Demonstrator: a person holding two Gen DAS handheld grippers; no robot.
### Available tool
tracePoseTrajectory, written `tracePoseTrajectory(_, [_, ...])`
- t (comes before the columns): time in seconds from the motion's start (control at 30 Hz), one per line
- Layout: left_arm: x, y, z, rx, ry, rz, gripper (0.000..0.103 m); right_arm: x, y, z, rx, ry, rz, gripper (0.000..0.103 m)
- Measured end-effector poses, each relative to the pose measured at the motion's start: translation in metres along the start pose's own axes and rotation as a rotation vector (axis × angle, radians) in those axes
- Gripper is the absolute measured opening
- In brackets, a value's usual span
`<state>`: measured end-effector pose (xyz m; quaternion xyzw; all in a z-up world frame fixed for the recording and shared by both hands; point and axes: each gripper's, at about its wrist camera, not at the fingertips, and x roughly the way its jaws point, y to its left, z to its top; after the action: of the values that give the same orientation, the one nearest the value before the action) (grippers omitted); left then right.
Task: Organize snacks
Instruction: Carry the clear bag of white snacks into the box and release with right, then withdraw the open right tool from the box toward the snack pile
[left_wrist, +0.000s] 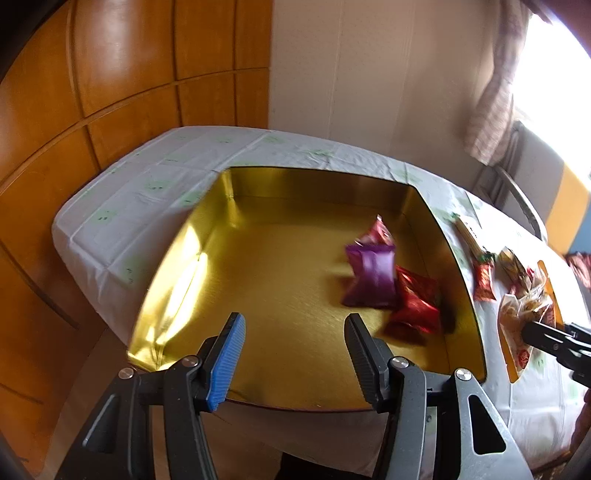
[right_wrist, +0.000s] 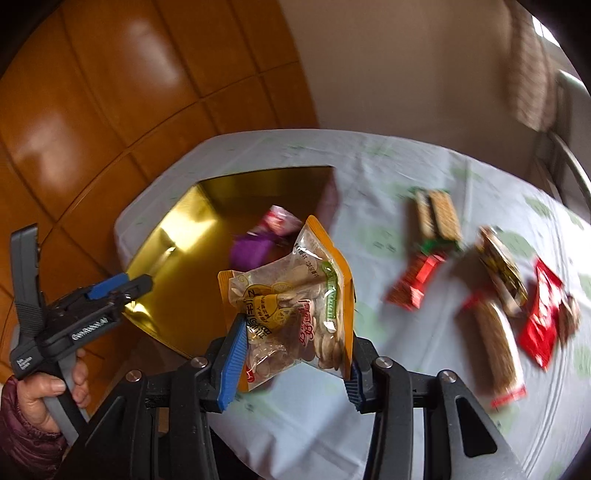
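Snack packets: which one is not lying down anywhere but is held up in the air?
The orange-edged clear packet of pale seeds, clamped between the right gripper fingers. The others lie in the gold tin box or on the tablecloth.

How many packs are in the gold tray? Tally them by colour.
Pink pack: 1
Purple pack: 1
Red pack: 1
Total in the tray: 3
Not counted: the orange bag gripped in the right tongs, above the table.
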<state>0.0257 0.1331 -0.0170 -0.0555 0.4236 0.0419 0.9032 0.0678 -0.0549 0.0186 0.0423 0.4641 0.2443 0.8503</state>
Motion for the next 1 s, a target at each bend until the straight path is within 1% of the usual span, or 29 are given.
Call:
tracePoseTrajectory(0.13, [-0.003,0.014,0.004,-0.033,-0.02,0.027,0.057,0.027,0.035,0.015,-0.086,0.04,0.031,0.046])
tracePoseTrajectory(0.2, [-0.004,0.021,0.005,-0.046,-0.026,0.042,0.057,0.049,0.045,0.018,-0.102,0.09,0.043,0.047])
tracePoseTrajectory(0.33, [-0.003,0.031,0.004,-0.06,-0.021,0.056,0.057,0.083,0.056,0.016,-0.132,0.164,0.015,0.049])
tracePoseTrajectory(0.47, [0.002,0.036,0.001,-0.069,-0.001,0.063,0.057,0.094,0.055,0.01,-0.139,0.18,-0.029,0.05])
tracePoseTrajectory(0.6, [0.005,0.035,-0.001,-0.063,0.007,0.058,0.057,0.088,0.05,0.008,-0.131,0.158,-0.038,0.05])
tracePoseTrajectory(0.7, [0.003,0.03,-0.002,-0.049,0.002,0.055,0.057,0.079,0.044,0.01,-0.102,0.134,-0.041,0.05])
tracePoseTrajectory(1.0, [-0.006,0.013,-0.002,-0.001,-0.019,0.043,0.059,0.041,0.03,0.003,-0.048,0.05,-0.059,0.05])
